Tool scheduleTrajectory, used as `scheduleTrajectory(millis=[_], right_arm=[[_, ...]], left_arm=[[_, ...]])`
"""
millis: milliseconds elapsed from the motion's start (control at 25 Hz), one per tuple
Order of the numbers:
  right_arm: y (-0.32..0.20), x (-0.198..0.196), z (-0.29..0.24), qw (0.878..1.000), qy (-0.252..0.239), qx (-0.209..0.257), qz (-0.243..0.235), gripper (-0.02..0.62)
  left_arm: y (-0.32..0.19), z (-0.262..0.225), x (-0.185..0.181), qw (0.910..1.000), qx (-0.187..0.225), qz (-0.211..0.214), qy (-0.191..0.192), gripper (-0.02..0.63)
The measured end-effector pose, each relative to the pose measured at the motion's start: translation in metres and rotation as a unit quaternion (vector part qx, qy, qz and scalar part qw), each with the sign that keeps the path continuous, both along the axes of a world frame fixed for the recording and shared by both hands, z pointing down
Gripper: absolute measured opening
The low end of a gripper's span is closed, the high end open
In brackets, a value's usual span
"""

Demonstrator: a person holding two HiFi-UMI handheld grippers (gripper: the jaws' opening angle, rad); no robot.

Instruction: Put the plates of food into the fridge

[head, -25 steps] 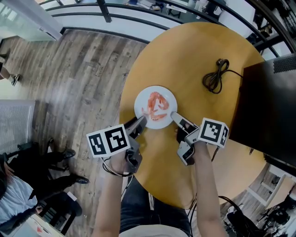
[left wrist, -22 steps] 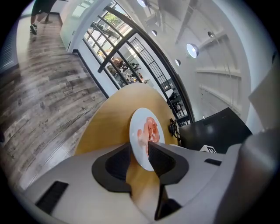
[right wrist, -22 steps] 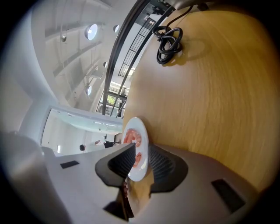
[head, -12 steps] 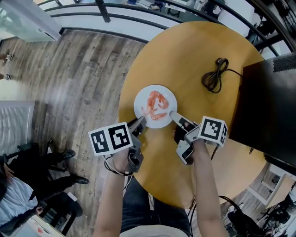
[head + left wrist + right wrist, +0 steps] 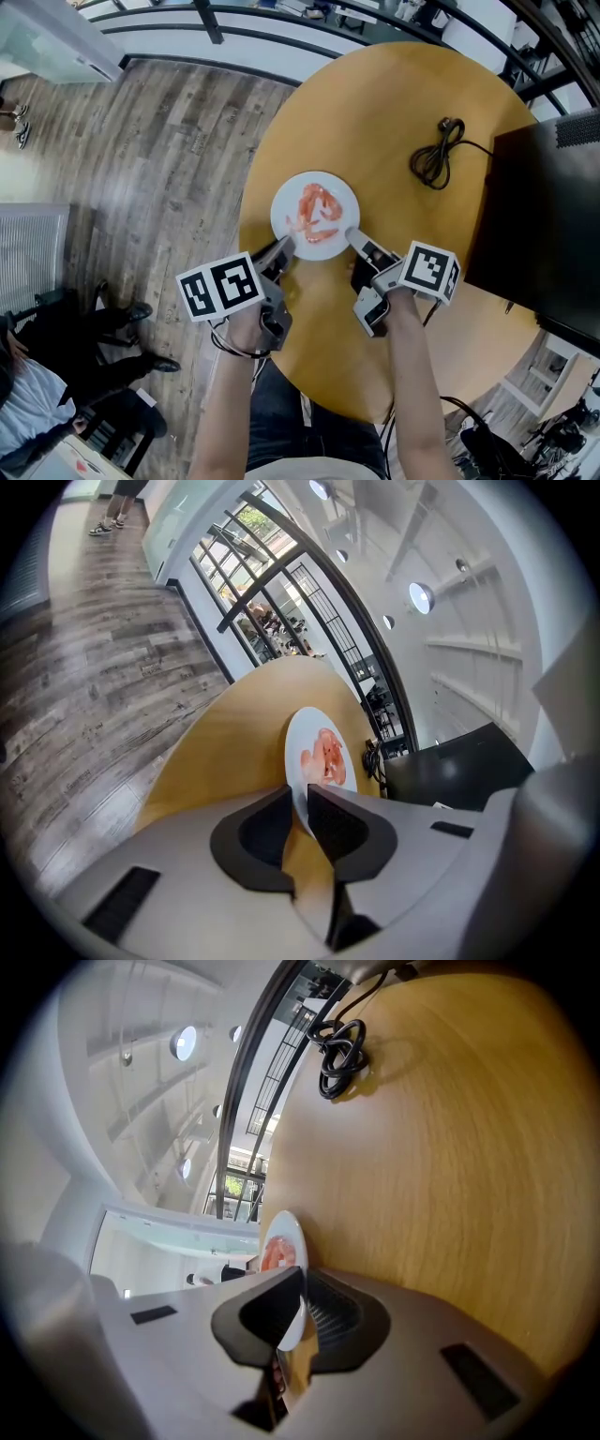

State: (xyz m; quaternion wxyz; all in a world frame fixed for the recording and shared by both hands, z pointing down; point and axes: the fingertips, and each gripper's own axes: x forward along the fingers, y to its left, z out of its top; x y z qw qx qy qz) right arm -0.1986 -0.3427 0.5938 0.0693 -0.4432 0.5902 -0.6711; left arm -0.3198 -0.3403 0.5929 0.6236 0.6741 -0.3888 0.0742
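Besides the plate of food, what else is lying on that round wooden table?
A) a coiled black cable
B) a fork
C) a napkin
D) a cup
A: a coiled black cable lies on the table, beyond the plate and apart from it; no fork, cup or napkin shows there.

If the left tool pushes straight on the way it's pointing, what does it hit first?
The plate: its rim already sits between the left tool's jaws, which have just been closing on it. Going on would likely push the plate, or run the jaws toward the food.
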Motion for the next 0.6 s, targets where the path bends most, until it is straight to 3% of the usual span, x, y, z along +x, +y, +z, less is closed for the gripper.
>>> scheduleTrajectory(millis=[600], right_arm=[[0.006,0.002,-0.015,0.999,-0.001,0.029,0.017,0.028]], left_arm=[[0.002,-0.018,-0.001,0.9993,0.035,-0.012,0.008,0.055]])
